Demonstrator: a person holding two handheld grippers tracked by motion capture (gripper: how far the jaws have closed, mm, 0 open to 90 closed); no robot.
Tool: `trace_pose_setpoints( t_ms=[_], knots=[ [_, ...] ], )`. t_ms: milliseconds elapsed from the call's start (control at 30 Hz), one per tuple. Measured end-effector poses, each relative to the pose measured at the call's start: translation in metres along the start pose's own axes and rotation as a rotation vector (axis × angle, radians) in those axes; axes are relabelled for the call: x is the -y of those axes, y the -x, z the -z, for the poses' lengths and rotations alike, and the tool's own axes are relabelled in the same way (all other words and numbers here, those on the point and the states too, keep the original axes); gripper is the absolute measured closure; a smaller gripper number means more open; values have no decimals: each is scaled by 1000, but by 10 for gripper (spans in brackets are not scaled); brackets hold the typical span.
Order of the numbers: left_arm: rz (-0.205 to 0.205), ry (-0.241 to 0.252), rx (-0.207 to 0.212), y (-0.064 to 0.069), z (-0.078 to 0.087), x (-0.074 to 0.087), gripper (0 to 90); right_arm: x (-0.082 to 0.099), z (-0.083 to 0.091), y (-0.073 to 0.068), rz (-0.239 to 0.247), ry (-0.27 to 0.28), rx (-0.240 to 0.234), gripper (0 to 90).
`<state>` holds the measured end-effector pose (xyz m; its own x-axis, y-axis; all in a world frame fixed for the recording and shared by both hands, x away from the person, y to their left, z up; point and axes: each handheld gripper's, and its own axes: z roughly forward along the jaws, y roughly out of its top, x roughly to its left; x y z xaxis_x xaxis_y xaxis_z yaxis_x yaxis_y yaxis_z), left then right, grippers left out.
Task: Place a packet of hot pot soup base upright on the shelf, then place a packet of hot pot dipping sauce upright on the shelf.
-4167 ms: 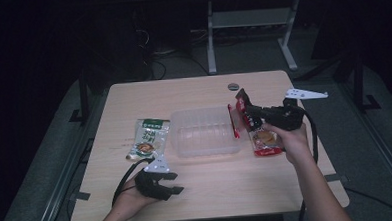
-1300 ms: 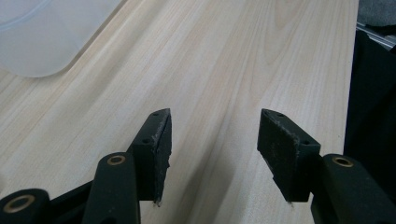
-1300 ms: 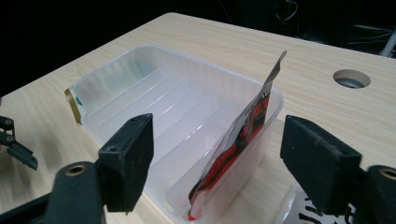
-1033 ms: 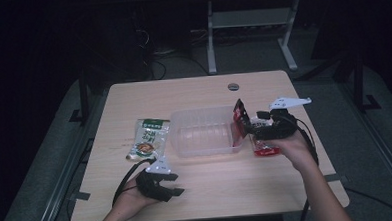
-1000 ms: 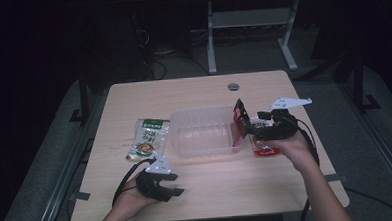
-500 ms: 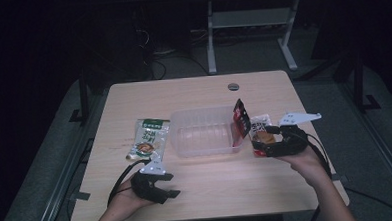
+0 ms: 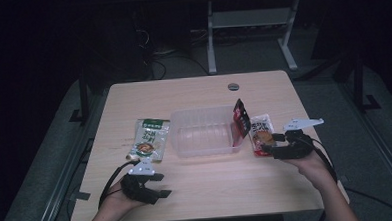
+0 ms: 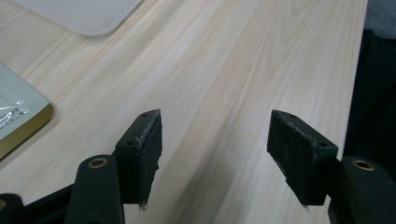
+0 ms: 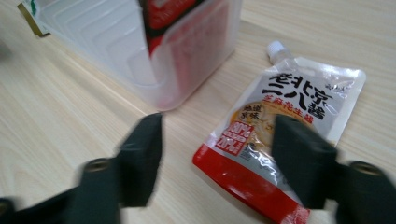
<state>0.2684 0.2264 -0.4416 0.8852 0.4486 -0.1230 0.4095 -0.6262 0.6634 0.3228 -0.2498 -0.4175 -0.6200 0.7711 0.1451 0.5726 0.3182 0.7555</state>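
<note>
- The tabletop point(image 7: 198, 93) is pale wood with fine straight grain.
- The container point(image 7: 203, 131) is clear, frosted plastic with ribbed walls.
- The spouted pouch point(image 9: 285, 126) is silvery white with bold black characters, an orange-brown picture, a red band at its bottom and a white cap.
- The packet point(image 7: 241, 118) standing in the container is red and black.
- The flat sachet point(image 7: 151, 138) is pale cream with a green top label and a brown picture.
- Both the left claw point(image 8: 215, 144) and the right claw point(image 9: 219, 154) are matte black.

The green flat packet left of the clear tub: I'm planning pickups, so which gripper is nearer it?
Left. The left gripper sits just below the green flat packet; the right gripper is beyond the clear plastic tub.
</note>
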Motion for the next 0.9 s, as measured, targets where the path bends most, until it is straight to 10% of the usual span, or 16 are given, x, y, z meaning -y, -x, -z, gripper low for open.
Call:
trace_pose_setpoints(
  t_ms=[333,900],
  knots=[
    [-10,-18,-3,1,-3,-1,354,-1,-23,27,-25,-32,95,897],
    [-3,-16,-2,3,-3,2,354,4,-52,39,25,-160,88,900]
  ],
)
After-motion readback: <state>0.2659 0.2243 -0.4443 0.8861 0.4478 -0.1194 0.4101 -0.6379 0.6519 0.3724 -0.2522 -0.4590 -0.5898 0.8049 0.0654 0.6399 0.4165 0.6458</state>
